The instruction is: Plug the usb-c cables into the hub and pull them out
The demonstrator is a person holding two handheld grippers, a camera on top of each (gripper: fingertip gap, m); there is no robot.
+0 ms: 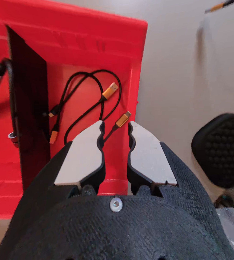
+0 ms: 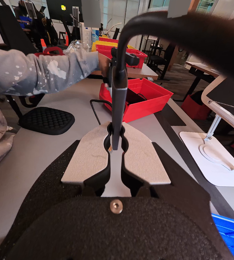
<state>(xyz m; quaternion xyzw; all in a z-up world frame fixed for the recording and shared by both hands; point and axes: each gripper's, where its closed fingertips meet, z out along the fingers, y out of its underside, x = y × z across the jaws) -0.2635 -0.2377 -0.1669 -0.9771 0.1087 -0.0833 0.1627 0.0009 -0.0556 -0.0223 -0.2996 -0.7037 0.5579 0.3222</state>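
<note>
A grey counter (image 2: 74, 98) carries a red bin (image 1: 85, 42) of black cables. The right tongs (image 2: 115, 137) are clamped on the slim grey hub (image 2: 119, 106), standing upright. The left tongs (image 1: 115, 123), jaws apart and empty, hang over the bin; a gold usb-c plug (image 1: 123, 119) lies just ahead, its long axis pointing away from them.

A red bin (image 2: 148, 104) sits on a grey table (image 2: 71, 91), with a black divider (image 1: 29, 91) standing inside it. A black honeycomb-patterned cushion (image 2: 47, 121) lies at the table's near left edge. To the right stands a white stand (image 2: 212, 161). Further red and yellow bins (image 2: 106, 45) crowd a table behind, and a blue bin (image 2: 233, 232) shows at lower right.
</note>
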